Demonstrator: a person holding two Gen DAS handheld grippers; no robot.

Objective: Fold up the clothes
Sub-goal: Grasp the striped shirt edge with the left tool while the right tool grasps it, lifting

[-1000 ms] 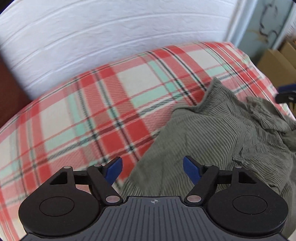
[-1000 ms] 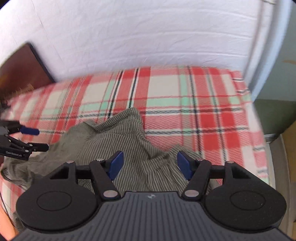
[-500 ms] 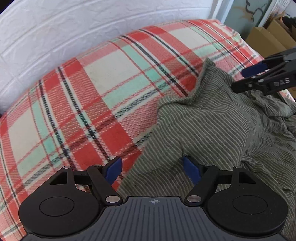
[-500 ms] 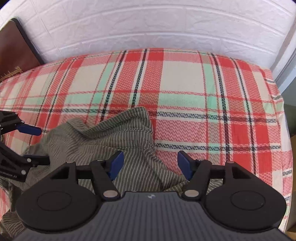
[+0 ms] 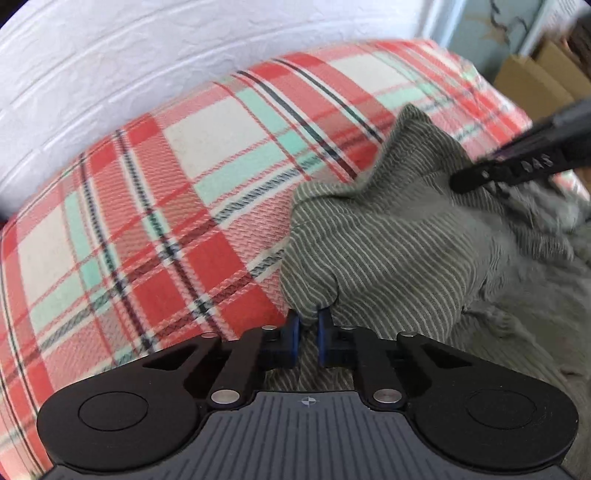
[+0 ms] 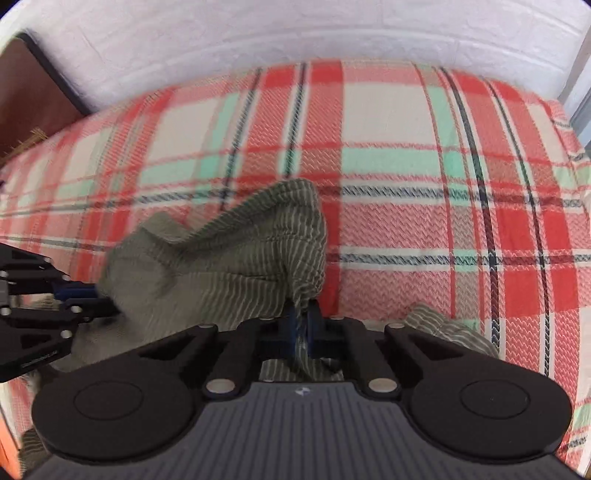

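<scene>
Your left gripper [image 5: 309, 325] is clenched on a fold of the green striped garment [image 5: 388, 251]; your right gripper [image 6: 303, 325] pinches another fold. The garment lies crumpled on the red plaid blanket [image 6: 424, 206]. White brick wall [image 6: 295, 33] behind; cardboard boxes [image 5: 539, 77] far right.

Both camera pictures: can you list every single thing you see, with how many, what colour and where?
garment: one, grey-green with pale stripes, crumpled on the blanket.
blanket: one, red, white and mint plaid, covering the bed.
wall: one, white, behind the bed.
board: one, dark brown, far left of the right view.
boxes: brown cardboard, count unclear, far right of the left view.
left gripper: one, black with blue pads, shut on the garment.
right gripper: one, same colours, shut on the garment.
</scene>
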